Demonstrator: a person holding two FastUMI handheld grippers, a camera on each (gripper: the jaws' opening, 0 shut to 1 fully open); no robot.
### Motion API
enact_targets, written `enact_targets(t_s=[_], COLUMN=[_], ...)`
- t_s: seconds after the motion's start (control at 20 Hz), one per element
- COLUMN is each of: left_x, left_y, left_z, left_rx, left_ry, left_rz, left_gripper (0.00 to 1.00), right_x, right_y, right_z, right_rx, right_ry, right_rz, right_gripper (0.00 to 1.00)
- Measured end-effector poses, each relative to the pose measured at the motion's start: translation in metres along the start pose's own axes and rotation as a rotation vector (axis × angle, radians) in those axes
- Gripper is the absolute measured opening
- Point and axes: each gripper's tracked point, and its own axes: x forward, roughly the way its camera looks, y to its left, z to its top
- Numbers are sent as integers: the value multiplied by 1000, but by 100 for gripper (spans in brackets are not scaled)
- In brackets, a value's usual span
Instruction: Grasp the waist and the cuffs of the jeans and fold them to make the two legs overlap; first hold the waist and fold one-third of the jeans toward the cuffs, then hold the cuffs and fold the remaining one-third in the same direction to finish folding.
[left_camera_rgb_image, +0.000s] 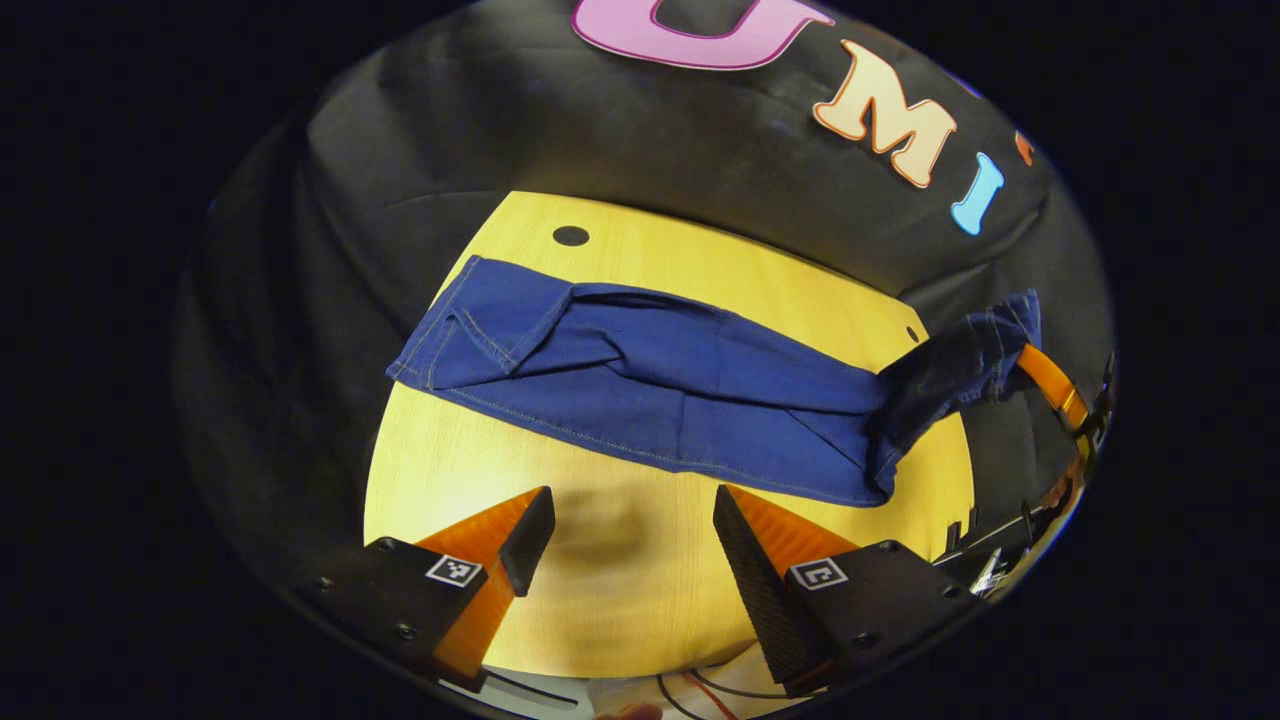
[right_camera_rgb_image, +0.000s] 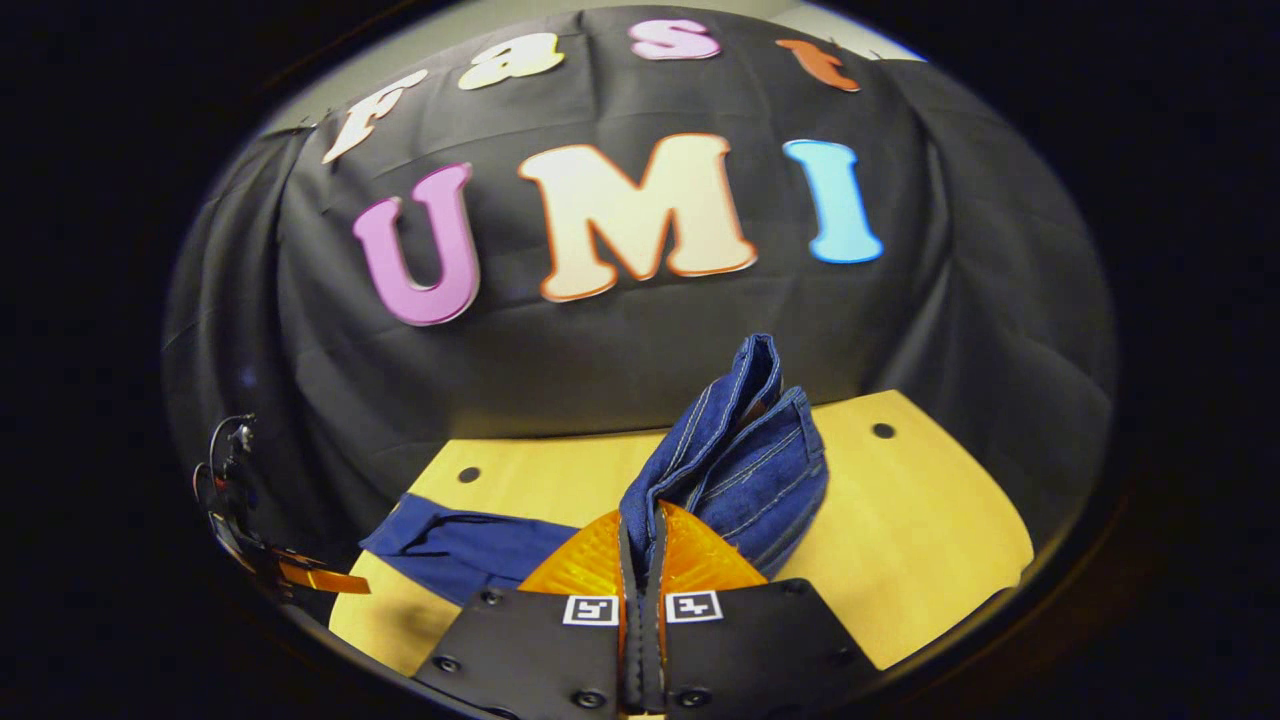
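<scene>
Jeans are lying across the counter, beyond the left claw, which is hovering spread. The right claw is pinching one lifted end.

place: recording booth | evidence: black cloth wall, bare wooden table

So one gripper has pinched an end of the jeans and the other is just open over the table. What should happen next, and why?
Probably the left gripper should move forward and close on the near edge of the jeans. Its fingers are apart over the bare wooden table, holding nothing, while the right gripper already pinches one end lifted off the table; the rest lies flat.
</scene>
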Motion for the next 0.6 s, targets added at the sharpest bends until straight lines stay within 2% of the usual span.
enact_targets(t_s=[0.15,0.35,0.45,0.5,0.6], left_x=[5,14,18,19,22], left_y=[7,13,14,16,19], left_z=[-6,-16,-19,-20,-24], left_rx=[-2,-31,-34,-31,-30], left_ry=[2,24,30,31,32], left_rz=[1,0,0,8,20], left_gripper=[95,96,95,93,96], right_x=[35,79,94,102,110], right_y=[55,107,116,116,119], right_z=[-45,-127,-154,-156,-155], right_rx=[-39,-99,-123,-136,-140], right_ry=[100,266,345,368,396], right_rz=[110,205,226,224,206], right_gripper=[5,3,3,3,2])
